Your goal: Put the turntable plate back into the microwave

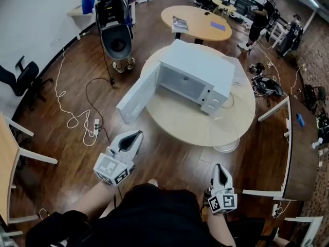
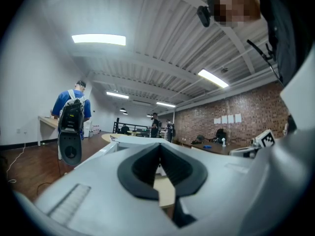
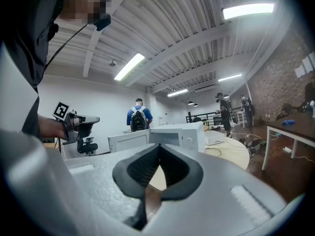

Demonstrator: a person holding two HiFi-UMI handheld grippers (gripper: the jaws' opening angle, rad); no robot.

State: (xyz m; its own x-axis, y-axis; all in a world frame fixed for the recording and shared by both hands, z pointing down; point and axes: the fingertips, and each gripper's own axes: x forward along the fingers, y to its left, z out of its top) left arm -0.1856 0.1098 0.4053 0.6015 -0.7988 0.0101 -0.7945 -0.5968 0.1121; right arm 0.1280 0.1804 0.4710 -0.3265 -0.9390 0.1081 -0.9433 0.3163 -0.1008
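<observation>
We hold both grippers short of the round table [image 1: 177,121], over the wooden floor. The left gripper [image 1: 133,137] has its jaws together with nothing between them, and so does the right gripper [image 1: 220,170]. The glass turntable plate [image 1: 224,136] lies at the table's near edge, just in front of the microwave [image 1: 198,72], whose door [image 1: 138,94] hangs open.

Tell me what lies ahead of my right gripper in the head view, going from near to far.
right gripper → turntable plate → microwave → oval table
</observation>
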